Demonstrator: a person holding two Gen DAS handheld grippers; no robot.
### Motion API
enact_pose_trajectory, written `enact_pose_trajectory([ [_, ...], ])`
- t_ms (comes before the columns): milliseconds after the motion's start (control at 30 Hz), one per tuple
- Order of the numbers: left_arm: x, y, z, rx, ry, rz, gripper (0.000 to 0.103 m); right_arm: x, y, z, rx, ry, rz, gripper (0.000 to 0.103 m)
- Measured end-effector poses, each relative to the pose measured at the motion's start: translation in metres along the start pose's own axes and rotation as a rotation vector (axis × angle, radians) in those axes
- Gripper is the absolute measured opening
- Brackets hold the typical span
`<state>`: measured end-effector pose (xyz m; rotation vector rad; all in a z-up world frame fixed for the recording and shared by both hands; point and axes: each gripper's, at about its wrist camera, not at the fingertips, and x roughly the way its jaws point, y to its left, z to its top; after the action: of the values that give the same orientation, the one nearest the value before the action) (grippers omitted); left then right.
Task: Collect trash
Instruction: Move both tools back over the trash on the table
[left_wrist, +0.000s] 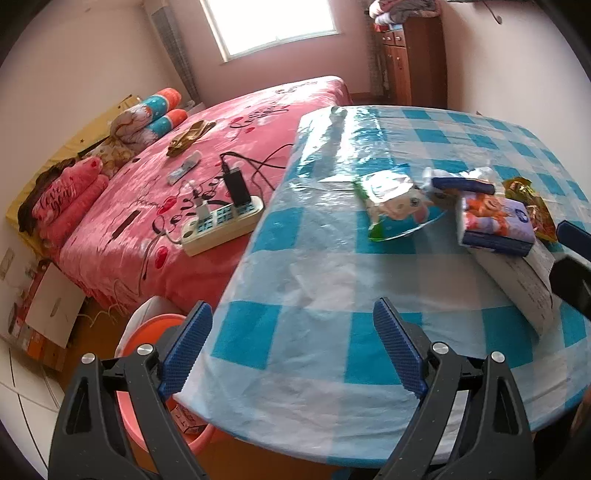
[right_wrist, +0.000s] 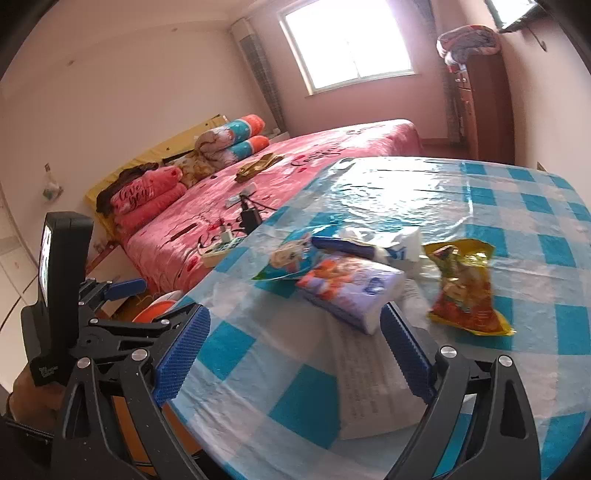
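Observation:
On the blue-checked table (left_wrist: 314, 354) lie a blue cartoon wrapper (left_wrist: 395, 206) (right_wrist: 291, 258), a crumpled white-and-blue packet (left_wrist: 458, 181) (right_wrist: 388, 247), a printed tissue pack (left_wrist: 495, 225) (right_wrist: 351, 288) and a yellow-red snack bag (left_wrist: 532, 206) (right_wrist: 465, 291). The tissue pack rests on a white printed sheet (left_wrist: 524, 284) (right_wrist: 369, 376). My left gripper (left_wrist: 291, 314) is open over the table's near left edge and holds nothing. My right gripper (right_wrist: 295, 310) is open just short of the tissue pack, also holding nothing. An orange bin (left_wrist: 155, 332) (right_wrist: 155, 310) stands on the floor beside the table.
A bed with a pink cover (left_wrist: 221, 122) runs along the table's left side and carries a power strip (left_wrist: 221, 225) with chargers and cables. Cardboard boxes (left_wrist: 48, 314) sit on the floor. A wooden cabinet (left_wrist: 413, 59) stands at the far wall.

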<state>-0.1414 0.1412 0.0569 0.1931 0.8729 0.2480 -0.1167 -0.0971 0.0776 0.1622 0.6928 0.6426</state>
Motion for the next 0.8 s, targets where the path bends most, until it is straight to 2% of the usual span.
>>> enact_pose_trajectory([
  [467,-0.002,-0.039,0.005,0.067,0.014,-0.025,0.089,-0.019,-0.051,-0.003,0.097,-0.021,-0.043,0.092],
  [600,-0.005,-0.048,0.006,0.072,0.022,-0.066,0.089,-0.026,-0.07,-0.002,0.144,-0.033,-0.058,0.092],
  [800,-0.008,-0.064,0.01,0.056,0.041,-0.184,0.089,-0.035,-0.099,-0.003,0.2,-0.044,-0.093,0.092],
])
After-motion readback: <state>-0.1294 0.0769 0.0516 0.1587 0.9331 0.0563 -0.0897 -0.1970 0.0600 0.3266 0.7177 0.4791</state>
